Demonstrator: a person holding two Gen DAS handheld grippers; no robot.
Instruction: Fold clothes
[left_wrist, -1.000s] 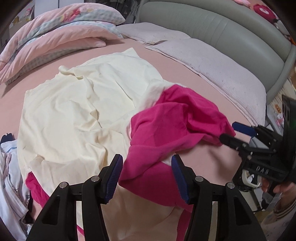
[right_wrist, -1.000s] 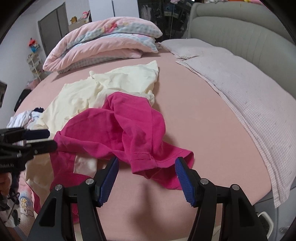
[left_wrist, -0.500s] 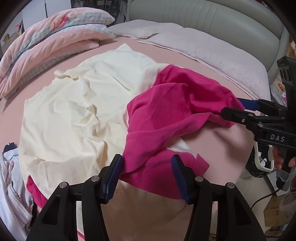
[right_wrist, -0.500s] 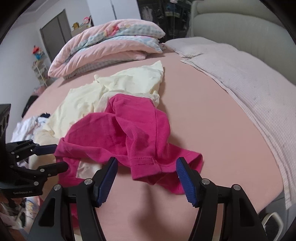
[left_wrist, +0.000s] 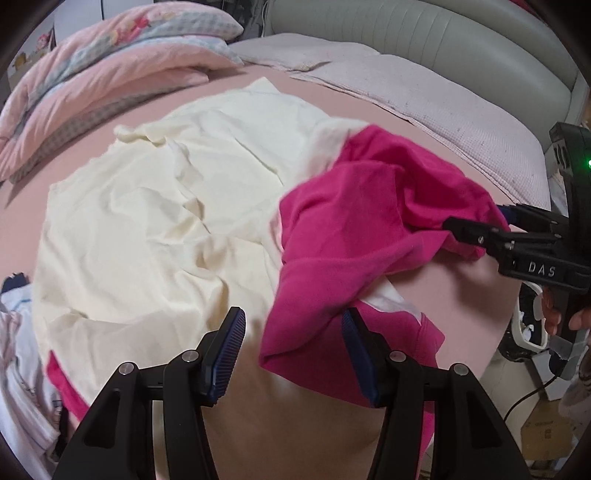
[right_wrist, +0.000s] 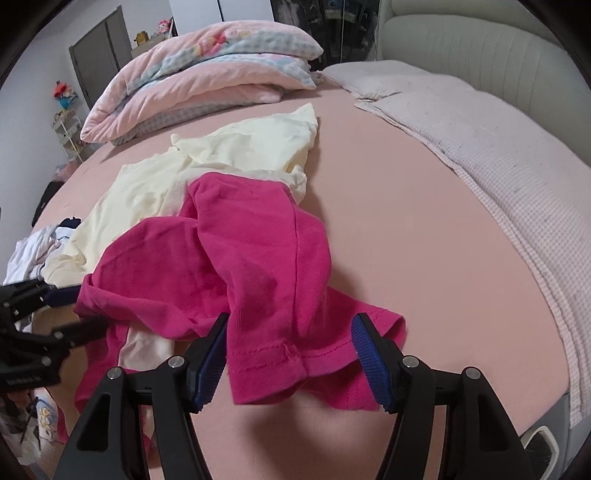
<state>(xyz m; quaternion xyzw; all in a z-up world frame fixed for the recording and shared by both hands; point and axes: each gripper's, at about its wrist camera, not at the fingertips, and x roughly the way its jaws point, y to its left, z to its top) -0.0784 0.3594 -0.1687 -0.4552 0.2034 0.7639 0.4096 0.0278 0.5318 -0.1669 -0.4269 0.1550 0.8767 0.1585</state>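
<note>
1. Pink sheeting (right_wrist: 424, 236) is seen covering a bed, with a grey padded headboard (right_wrist: 461, 40) at the far side and a pale textured blanket (right_wrist: 517, 173) laid along the edge nearest it.
2. Folded pink quilts (right_wrist: 207, 74) are stacked at the far corner of the bed.
3. A magenta garment (right_wrist: 258, 266) is found crumpled near the front edge of the bed, partly overlapping a cream garment (left_wrist: 155, 221) that is spread flatter behind it.
4. A white piece of clothing (left_wrist: 18, 332) is bunched at the bed's left edge, beside the cream garment.
5. The left gripper (left_wrist: 291, 354) is held with its jaws apart over the near fold of the magenta garment; cloth lies between the blue pads (left_wrist: 229, 354), but no pressing on it can be seen.
6. The right gripper (right_wrist: 288, 365) is held wide, its jaws straddling the stitched hem of the magenta garment; the pads are not closed onto the fabric.
7. In the left wrist view, the right gripper is seen at the magenta garment's far edge, with part of a hand (left_wrist: 569, 314) visible on its handle.
</note>
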